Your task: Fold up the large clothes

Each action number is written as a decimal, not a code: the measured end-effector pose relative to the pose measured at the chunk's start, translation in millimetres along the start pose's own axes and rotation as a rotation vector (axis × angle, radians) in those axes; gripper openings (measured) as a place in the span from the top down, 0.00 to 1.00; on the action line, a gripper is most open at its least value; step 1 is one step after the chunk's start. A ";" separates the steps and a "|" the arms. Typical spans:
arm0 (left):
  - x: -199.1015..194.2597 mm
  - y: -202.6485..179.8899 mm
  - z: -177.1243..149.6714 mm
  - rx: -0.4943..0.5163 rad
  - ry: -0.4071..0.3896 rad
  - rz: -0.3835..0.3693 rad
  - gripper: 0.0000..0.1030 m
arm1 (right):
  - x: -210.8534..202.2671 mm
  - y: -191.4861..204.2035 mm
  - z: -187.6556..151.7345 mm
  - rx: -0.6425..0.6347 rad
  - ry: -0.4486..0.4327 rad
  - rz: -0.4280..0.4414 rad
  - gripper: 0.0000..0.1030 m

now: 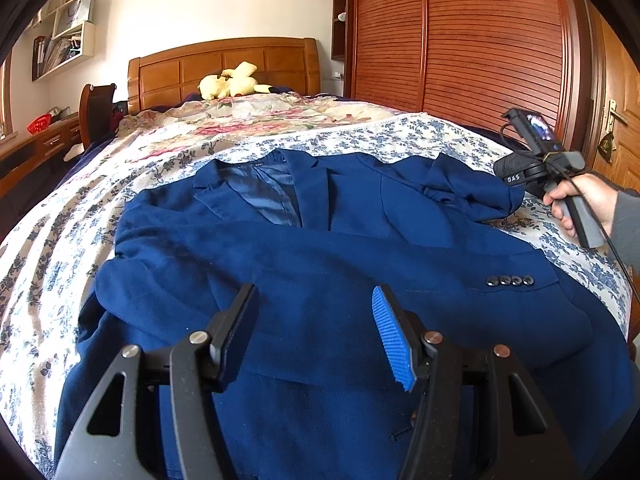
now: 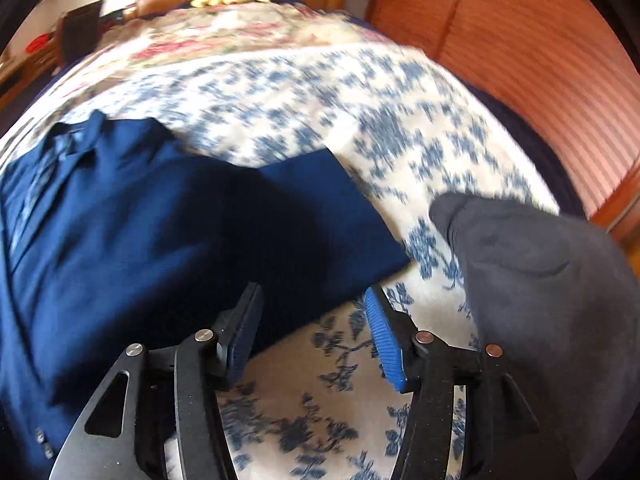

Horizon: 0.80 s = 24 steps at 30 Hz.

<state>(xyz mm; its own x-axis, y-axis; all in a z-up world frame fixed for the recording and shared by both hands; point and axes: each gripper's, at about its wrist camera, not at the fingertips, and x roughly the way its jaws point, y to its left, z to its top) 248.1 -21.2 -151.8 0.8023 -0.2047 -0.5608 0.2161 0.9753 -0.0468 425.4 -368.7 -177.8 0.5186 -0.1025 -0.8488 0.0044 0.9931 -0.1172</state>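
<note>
A dark blue suit jacket (image 1: 320, 248) lies front-up on the flowered bedspread (image 1: 60, 240), collar toward the headboard, one sleeve folded across its chest with cuff buttons (image 1: 510, 280) showing. My left gripper (image 1: 314, 300) is open and empty, just above the jacket's lower part. In the right wrist view the jacket (image 2: 160, 208) fills the left, its right shoulder edge folded in. My right gripper (image 2: 312, 304) is open and empty, hovering over that edge and the bedspread (image 2: 320, 112). The right gripper (image 1: 516, 172) also shows in the left wrist view, hand-held at the jacket's right side.
A yellow plush toy (image 1: 232, 82) lies by the wooden headboard (image 1: 224, 64). A wooden slatted wardrobe (image 1: 480, 40) stands right of the bed. A desk with a red basket (image 1: 39, 124) is at the left. A grey sleeve (image 2: 540, 280) covers the right of the right wrist view.
</note>
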 end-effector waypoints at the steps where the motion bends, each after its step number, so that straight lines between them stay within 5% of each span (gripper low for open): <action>1: 0.9 -0.4 -0.3 0.002 0.003 0.000 0.44 | 5.8 -4.4 -0.5 0.017 0.009 0.000 0.47; 12: 5.4 0.4 -1.0 -0.005 0.023 -0.012 0.44 | 36.1 -16.3 12.5 0.114 0.007 0.049 0.41; 15: 5.2 -0.2 -1.3 -0.003 0.023 -0.013 0.44 | 35.3 -6.1 14.7 0.060 0.000 0.091 0.68; 16: 5.0 -0.4 -1.5 -0.002 0.022 -0.013 0.44 | 34.5 -2.8 15.2 0.039 -0.001 0.095 0.89; 17: 4.9 -0.2 -1.2 -0.002 0.021 -0.013 0.44 | 31.9 2.6 15.2 0.009 -0.002 0.083 0.95; 24: -3.1 2.1 -1.4 -0.011 0.011 -0.027 0.44 | -31.6 25.9 20.7 -0.062 -0.148 0.099 0.97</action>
<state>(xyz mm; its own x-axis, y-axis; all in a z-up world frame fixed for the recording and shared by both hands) 245.3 -18.5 -151.4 0.7903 -0.2300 -0.5680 0.2313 0.9703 -0.0711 426.8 -338.5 -143.4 0.6339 0.0099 -0.7733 -0.1037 0.9920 -0.0722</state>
